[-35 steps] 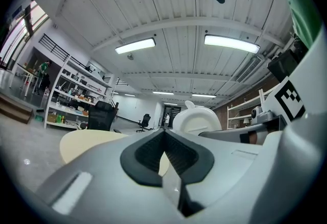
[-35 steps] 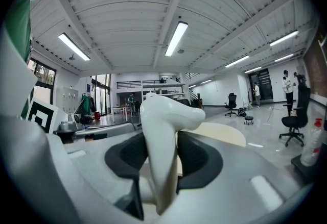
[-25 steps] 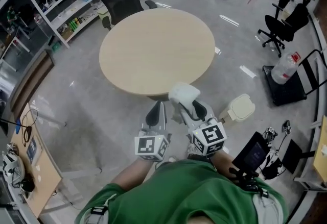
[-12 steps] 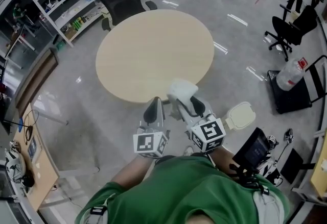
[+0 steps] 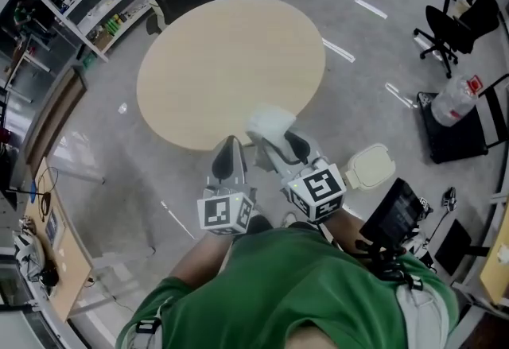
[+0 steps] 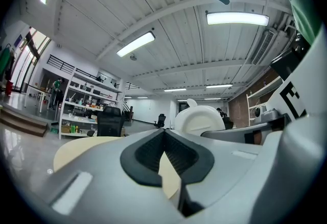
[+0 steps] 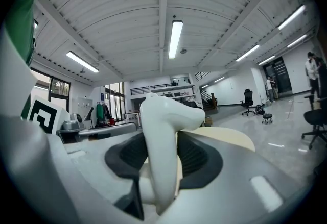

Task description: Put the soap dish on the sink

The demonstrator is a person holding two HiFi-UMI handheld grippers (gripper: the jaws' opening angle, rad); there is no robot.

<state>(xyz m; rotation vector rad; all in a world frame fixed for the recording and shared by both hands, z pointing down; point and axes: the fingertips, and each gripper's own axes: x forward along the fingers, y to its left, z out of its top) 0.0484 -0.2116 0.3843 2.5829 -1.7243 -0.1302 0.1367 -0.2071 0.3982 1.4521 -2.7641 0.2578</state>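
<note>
Gripping the white soap dish (image 7: 162, 116) edge-on, the right gripper (image 7: 161, 159) has both pads pressed on it. The dish sticks up past the jaw tips, toward the round table (image 5: 231, 61) ahead. Left gripper (image 6: 164, 141) just beside: jaws together, nothing between.

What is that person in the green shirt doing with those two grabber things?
A person in a green shirt holds a tool in each hand. The right tool is clamped on a white soap dish, held up near the edge of a round table. The left tool is shut and empty. No sink is in view, so the dish is not set down yet.
</note>
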